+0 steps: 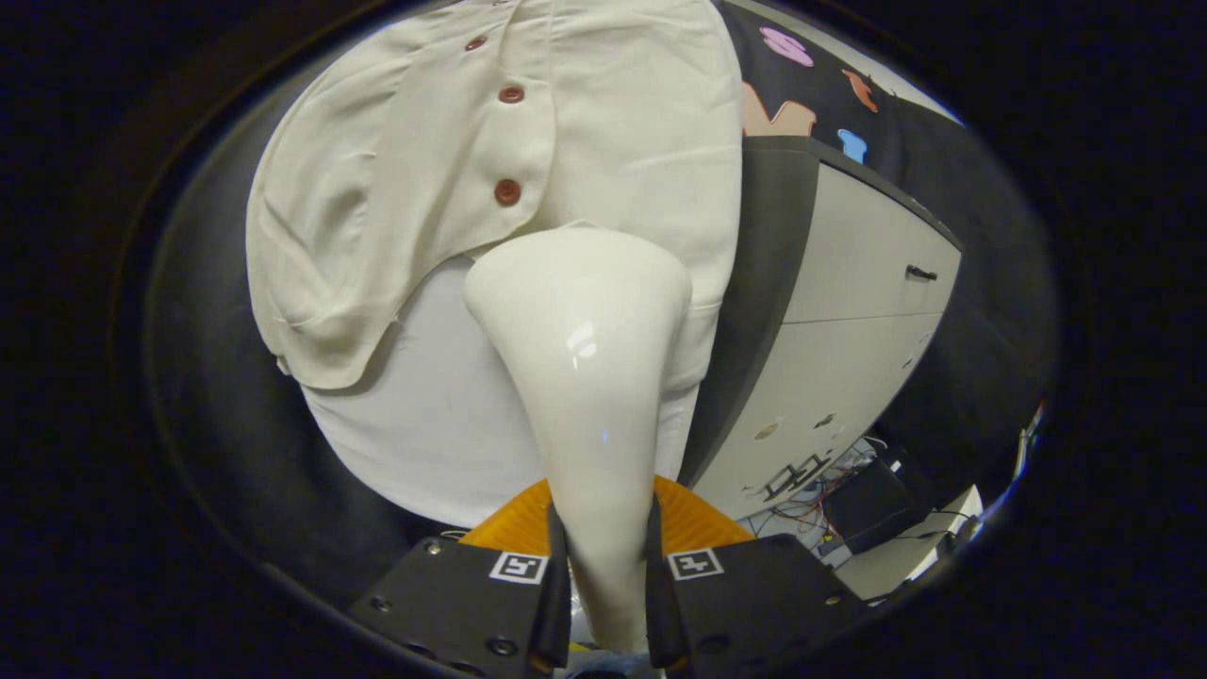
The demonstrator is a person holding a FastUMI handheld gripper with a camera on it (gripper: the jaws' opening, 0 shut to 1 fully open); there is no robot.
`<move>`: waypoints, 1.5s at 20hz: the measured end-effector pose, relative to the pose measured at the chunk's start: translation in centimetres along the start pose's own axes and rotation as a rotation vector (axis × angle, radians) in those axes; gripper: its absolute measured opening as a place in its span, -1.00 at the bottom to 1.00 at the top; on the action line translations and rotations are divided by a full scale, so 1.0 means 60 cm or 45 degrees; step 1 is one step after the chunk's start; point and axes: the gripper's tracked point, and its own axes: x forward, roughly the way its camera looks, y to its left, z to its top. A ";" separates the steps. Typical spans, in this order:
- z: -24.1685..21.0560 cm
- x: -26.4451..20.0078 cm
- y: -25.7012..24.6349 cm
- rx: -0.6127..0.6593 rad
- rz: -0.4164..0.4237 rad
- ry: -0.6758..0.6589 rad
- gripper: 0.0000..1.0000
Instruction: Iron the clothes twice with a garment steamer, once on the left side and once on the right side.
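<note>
Gripping the steamer by its narrow handle, the gripper has both fingers pressed against the handle's sides, one on each flank. Where the handle runs down between the fingers its lower end is cut off from sight. Ahead of the fingers the steamer widens into a broad, glossy head whose face is turned away, so whether it touches cloth cannot be told.

Beyond the head hangs the pale shirt, with three reddish buttons running up its placket. The shirt's top is cut off. Its left front panel hangs loose and wrinkled, its curved hem lifted off a smoother white layer beneath; what that layer is cannot be made out. The steamer head covers the shirt's lower middle.

To the right of the shirt, close by, stands a grey cabinet with a dark edge and a small handle. Tangled cables lie at its foot. Left of the shirt is dark, open room.
</note>
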 end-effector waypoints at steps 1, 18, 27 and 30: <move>-0.010 -0.011 -0.002 0.004 0.000 0.004 -0.36; -0.090 -0.299 -0.075 -0.054 0.084 -0.112 -0.36; -0.010 -0.416 -0.091 -0.063 0.146 -0.249 -0.36; 0.034 -0.441 -0.099 -0.051 0.157 -0.302 -0.36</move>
